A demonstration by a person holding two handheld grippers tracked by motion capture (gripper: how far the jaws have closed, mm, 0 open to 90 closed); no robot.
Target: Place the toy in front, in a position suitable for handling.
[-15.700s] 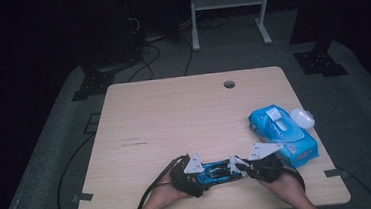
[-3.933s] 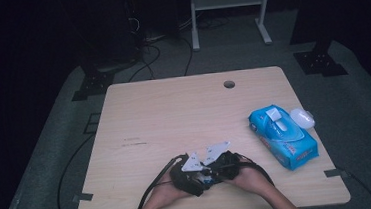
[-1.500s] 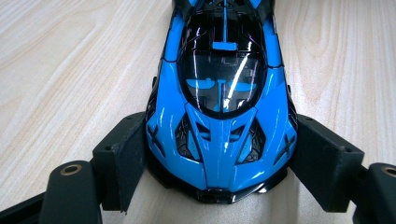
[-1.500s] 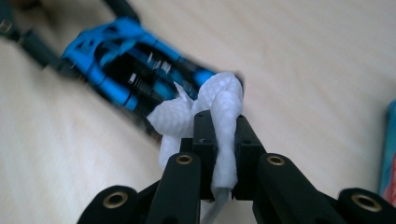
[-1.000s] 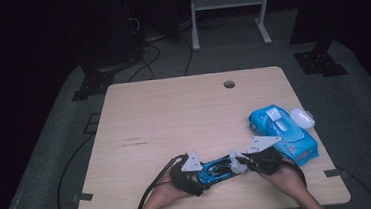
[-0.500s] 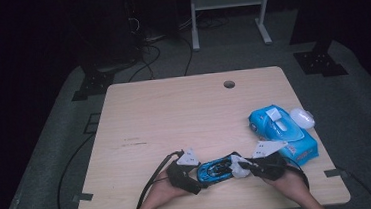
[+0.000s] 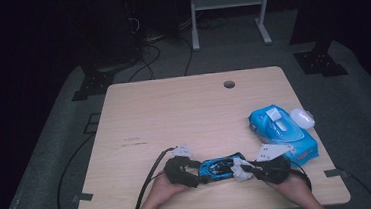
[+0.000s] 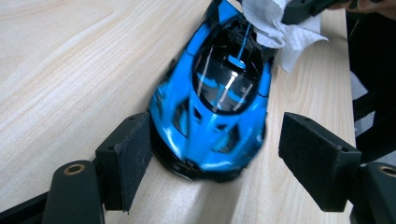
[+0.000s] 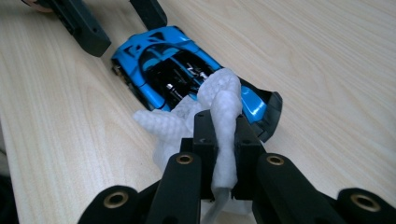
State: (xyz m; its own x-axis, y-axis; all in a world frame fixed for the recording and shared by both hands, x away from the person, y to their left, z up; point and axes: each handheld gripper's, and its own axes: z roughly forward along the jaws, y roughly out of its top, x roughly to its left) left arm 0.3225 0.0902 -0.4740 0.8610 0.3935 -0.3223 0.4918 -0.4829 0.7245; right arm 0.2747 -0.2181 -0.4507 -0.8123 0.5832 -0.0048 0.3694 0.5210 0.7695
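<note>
The right claw (image 9: 219, 140) is clamped on a white wipe (image 9: 224, 100), its 2 jaws pressed together with the cloth bunched between them. The wipe's free end lies on the rear half of a blue toy car (image 9: 187, 74). In the high view the right claw (image 7: 251, 167) lies low over the worktop (image 7: 189, 114) and points toward the person's left, with the right hand (image 7: 293, 186) behind it at the near edge.

The left claw (image 8: 215, 154) stands apart, its 2 jaws on either side of the car's nose (image 8: 210, 140). One pad (image 8: 133, 154) sits just against the car's side; the other pad (image 8: 313, 158) is clear of it, with bare wood between. These jaws have just been closing a little with the car between them. In the high view the left claw (image 7: 199, 171) points toward the person's right, facing the other claw, with the left hand (image 7: 165, 186) behind it.

The car (image 7: 221, 167) is glossy blue with a dark glass roof and black trim. It lies on its wheels near the worktop's near edge, between the 2 claws.

Beyond the right claw, a blue pack of wipes (image 7: 281, 129) lies flat near the right edge, with a small white oval thing (image 7: 302, 117) just beside it. A round hole (image 7: 229, 84) sits near the far edge. Nothing stands between the claws and the car.
</note>
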